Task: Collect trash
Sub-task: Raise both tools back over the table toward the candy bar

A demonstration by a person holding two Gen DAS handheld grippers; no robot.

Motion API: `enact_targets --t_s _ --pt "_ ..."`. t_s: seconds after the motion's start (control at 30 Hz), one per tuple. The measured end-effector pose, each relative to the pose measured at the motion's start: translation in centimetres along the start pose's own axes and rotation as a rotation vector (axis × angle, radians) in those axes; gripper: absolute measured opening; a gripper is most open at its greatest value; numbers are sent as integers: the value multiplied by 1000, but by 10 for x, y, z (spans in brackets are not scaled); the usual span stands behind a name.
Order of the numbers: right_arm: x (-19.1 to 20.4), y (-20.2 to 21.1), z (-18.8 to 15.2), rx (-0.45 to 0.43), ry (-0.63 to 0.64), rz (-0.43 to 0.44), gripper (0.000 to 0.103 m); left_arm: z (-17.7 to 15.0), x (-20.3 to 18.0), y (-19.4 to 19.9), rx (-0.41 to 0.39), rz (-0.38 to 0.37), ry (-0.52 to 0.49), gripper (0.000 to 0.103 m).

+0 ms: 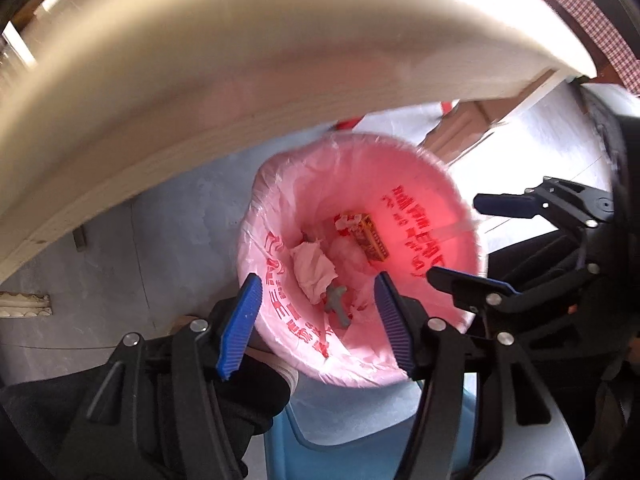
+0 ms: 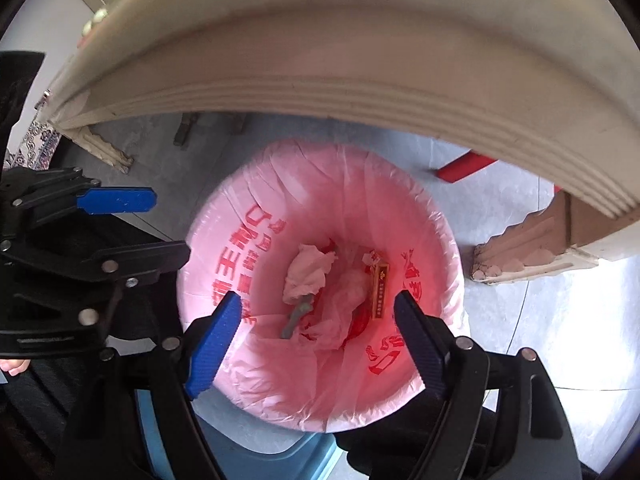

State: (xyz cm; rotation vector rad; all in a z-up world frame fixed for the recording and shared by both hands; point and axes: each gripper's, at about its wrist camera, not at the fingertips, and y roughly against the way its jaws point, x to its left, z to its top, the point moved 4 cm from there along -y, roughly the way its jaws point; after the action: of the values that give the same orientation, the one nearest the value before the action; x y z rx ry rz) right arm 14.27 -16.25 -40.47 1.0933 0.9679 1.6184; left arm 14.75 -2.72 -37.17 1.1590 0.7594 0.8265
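The left tool [image 1: 316,324], black with ribbed blue pads, hangs with its jaws spread and nothing between them, above the near rim of a round bin lined with a thin pink plastic bag [image 1: 400,184]. Red printed characters run down the liner's inner wall on the left and right sides; they are too blurred and skewed to read.

Four pieces of trash lie at the bottom of the bin. From left to right in the left wrist view: one crumpled white tissue [image 1: 312,272]; one small grey-green cross-shaped plastic piece [image 1: 336,304], just below the tissue, its long axis running from upper left to lower right; one wad of clear film [image 1: 348,250]; and one flat red-and-gold carton [image 1: 370,238], its long axis also slanting from upper left to lower right. The writing on the carton cannot be made out.

The right tool [image 2: 320,336], of the same make, likewise stands spread and empty over the bin's near side.

A cream counter edge [image 2: 320,80] with grooved moulding arches over the bin. A light blue plastic stool [image 2: 256,452] shows just below the bin's near rim.
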Motion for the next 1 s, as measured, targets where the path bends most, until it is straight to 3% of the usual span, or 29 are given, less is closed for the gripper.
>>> enact_targets --t_s 0.17,0.23,0.3,0.53,0.7,1.0 --pt "20 57 9 -103 19 28 77 8 3 74 -110 22 -1 61" --pt "26 88 17 -162 25 45 77 18 9 110 -176 47 13 72" --pt "30 118 29 -220 36 51 77 29 19 138 -220 74 42 76" --pt "39 206 94 -402 108 24 85 86 55 200 -281 117 155 80" --pt "41 223 134 -459 158 -2 87 117 69 188 -248 153 200 81" --pt "26 172 185 -410 176 6 88 159 88 126 -167 175 271 81"
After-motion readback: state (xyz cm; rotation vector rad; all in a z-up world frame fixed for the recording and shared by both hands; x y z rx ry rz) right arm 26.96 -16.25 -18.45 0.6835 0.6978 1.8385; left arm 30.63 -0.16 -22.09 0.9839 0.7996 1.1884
